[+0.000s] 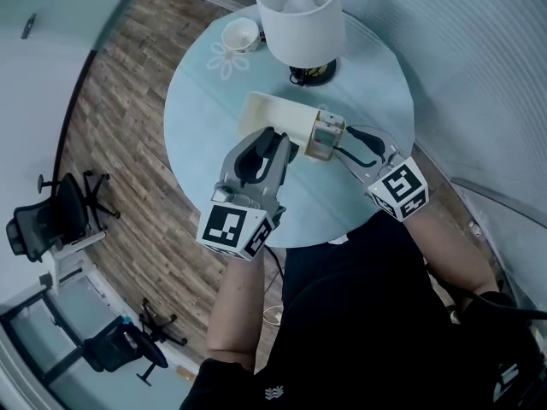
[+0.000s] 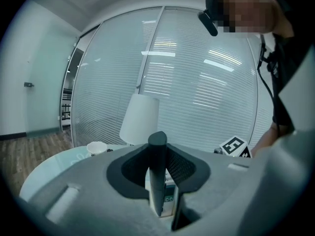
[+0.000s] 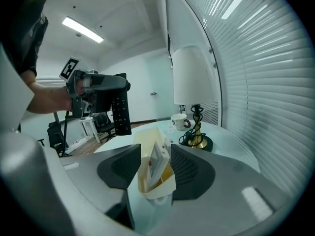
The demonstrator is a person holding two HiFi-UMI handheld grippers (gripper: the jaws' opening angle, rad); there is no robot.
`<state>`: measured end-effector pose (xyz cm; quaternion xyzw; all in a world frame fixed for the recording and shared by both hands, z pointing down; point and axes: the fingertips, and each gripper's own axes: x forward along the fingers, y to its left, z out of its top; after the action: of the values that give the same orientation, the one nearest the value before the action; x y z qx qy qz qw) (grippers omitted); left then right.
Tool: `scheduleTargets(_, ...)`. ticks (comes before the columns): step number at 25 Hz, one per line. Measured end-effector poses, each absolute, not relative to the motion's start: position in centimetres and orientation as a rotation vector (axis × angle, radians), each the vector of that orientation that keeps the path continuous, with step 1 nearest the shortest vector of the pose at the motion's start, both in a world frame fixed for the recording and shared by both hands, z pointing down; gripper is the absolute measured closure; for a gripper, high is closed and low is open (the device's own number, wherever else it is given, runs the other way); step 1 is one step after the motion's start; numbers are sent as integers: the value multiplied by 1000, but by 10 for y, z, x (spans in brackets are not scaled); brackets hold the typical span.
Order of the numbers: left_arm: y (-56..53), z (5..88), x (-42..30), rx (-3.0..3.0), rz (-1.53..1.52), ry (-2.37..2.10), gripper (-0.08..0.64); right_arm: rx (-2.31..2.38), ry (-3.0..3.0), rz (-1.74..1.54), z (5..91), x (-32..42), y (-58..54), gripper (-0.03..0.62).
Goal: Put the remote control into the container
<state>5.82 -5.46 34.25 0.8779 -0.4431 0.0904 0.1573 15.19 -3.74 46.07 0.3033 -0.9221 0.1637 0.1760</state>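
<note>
The left gripper (image 1: 270, 154) has its jaws narrowed onto the black remote control (image 2: 157, 167), gripping it upright by its sides. The remote control is above the table (image 1: 202, 114), just left of the cream container (image 1: 275, 114) and outside it. The right gripper (image 1: 340, 146) has its jaws half open, clamping the container's near end. A white remote (image 3: 158, 162) stands inside the container.

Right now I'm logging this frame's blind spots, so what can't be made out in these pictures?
- Left gripper view: the black remote's lower end, behind the left tool's body.
- Right gripper view: the white remote's lower part, behind the container's wall; the black remote's button labels, too small.
- Head view: most of the lamp's base, under its shade.
</note>
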Motion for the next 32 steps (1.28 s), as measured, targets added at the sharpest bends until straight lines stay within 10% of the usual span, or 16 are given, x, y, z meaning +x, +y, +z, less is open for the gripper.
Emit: scheduleTargets(32, -55, 347, 48, 2495, 232, -1296, 465, 683, -2659, 492, 477, 115, -14, 430)
